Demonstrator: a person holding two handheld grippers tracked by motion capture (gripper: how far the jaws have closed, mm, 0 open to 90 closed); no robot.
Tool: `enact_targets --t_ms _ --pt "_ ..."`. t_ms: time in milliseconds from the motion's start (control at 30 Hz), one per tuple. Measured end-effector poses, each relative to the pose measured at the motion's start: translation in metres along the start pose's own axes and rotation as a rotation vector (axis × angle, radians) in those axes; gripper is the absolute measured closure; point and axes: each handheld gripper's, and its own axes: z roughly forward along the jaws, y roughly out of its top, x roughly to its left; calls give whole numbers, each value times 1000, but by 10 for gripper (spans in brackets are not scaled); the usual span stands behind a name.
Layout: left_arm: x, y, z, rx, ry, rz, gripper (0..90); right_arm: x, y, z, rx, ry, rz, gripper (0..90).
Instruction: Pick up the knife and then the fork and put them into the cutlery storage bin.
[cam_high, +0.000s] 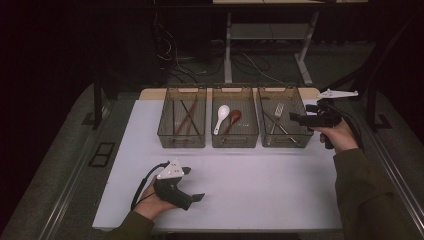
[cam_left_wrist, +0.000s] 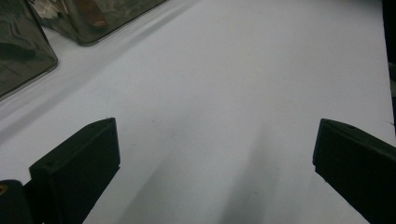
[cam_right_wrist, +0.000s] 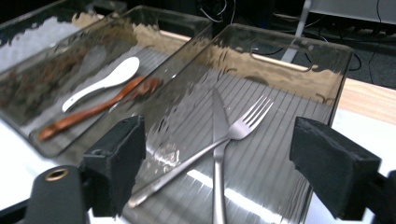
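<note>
Three smoky clear bins stand in a row at the back of the white table (cam_high: 250, 185). The right bin (cam_high: 300, 140) holds a metal fork (cam_right_wrist: 243, 123) lying across a knife (cam_right_wrist: 218, 116). In the middle bin (cam_high: 235, 142) lie a white spoon (cam_right_wrist: 107, 81) and a brown spoon (cam_right_wrist: 93, 109). My right gripper (cam_high: 300, 114) hovers at the right bin's right side, pointing left over it. In its own view the right gripper (cam_right_wrist: 219, 172) is open, with the cutlery lying beyond the jaws and untouched. My left gripper (cam_high: 194, 184) rests low at the front left, open over bare table (cam_left_wrist: 215, 172).
The left bin (cam_high: 182, 142) holds brown chopsticks (cam_high: 184, 119). A wooden strip (cam_high: 310, 92) edges the table behind the bins. Beyond it are table legs and cables on a dark floor. The table's front half is bare white surface.
</note>
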Motion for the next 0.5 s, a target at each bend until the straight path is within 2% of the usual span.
enact_targets --t_ms 100,300,433,500 --pt "1 0 -1 1 2 -2 1 7 -8 -5 -5 3 -16 168" --pt "3 -2 -3 -6 0 -10 0 24 -23 -14 -13 45 -27 146" --pt "3 -2 -4 -8 -3 -26 0 36 -33 -18 -10 59 -52 146" --pt "4 -1 -5 -7 -2 -20 0 43 -38 -20 -8 66 -65 143"
